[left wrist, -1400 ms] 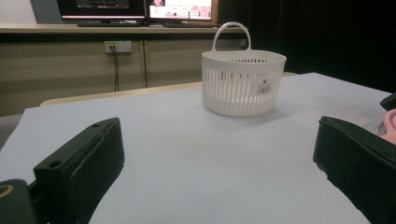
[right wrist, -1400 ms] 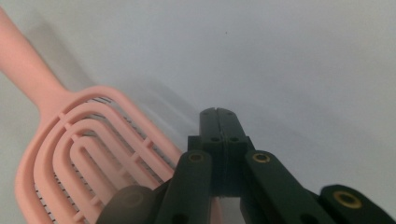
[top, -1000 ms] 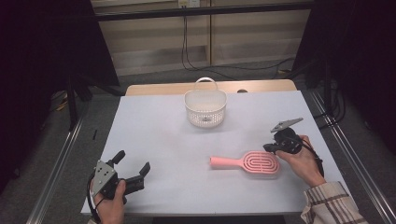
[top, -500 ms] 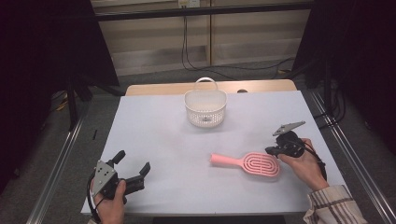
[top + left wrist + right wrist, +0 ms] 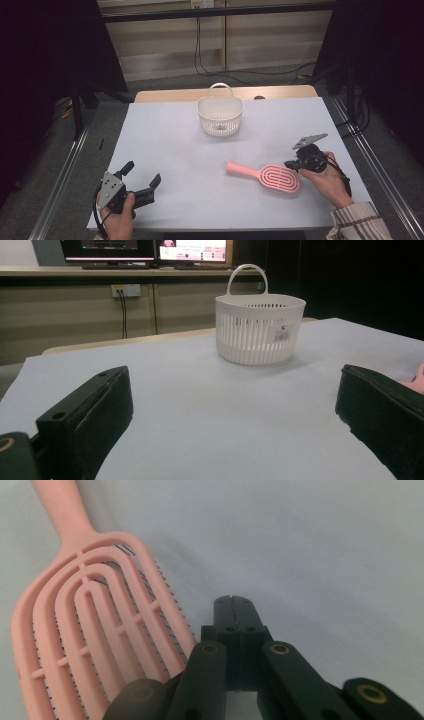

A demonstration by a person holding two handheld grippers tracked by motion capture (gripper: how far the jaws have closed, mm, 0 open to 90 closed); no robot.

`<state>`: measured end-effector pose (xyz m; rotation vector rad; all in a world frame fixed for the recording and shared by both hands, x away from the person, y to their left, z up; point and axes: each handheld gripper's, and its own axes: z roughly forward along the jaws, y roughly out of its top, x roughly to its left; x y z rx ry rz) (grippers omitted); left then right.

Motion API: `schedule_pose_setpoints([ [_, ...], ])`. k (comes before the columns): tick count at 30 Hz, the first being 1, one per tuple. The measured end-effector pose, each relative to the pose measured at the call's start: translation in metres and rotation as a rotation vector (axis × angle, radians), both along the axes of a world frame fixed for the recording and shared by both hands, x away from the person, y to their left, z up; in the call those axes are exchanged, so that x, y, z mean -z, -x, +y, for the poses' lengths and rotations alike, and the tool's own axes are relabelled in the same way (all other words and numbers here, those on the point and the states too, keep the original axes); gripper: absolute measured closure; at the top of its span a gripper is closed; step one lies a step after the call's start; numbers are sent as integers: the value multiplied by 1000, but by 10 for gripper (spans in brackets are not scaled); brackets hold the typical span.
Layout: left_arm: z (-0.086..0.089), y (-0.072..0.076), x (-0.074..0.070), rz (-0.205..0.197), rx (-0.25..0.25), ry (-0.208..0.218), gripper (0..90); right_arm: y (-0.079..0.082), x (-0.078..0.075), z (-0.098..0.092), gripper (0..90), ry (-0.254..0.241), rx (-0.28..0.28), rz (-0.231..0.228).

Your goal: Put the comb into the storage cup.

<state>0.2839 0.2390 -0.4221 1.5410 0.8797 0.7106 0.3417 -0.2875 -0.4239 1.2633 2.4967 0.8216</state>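
Note:
A pink hairbrush (image 5: 270, 176) lies flat on the white table, handle pointing left; in the right gripper view the hairbrush (image 5: 95, 620) shows its vented head with bristles facing down. My right gripper (image 5: 295, 164) hovers just beside the brush head's right end, jaws pressed together with nothing between them (image 5: 234, 611). A white slatted basket (image 5: 220, 114) with a loop handle stands at the table's far middle, and the basket (image 5: 259, 325) is ahead in the left gripper view. My left gripper (image 5: 142, 182) rests at the front left, jaws wide apart and empty.
The table's front edge (image 5: 210, 225) runs just under both hands. A wooden strip (image 5: 165, 95) borders the far edge. Metal rails (image 5: 60, 175) flank the table on both sides. Monitors (image 5: 145, 250) sit on a shelf behind the basket.
My right gripper has dropped slightly toward the table beside the brush head. The left gripper, the brush and the basket have kept still.

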Motion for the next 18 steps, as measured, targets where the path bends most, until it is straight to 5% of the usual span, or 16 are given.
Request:
schedule_pose_setpoints([
  [18, 0, 0, 0, -1, 4, -1, 20, 8, 3, -1, 900, -11, 13, 3],
])
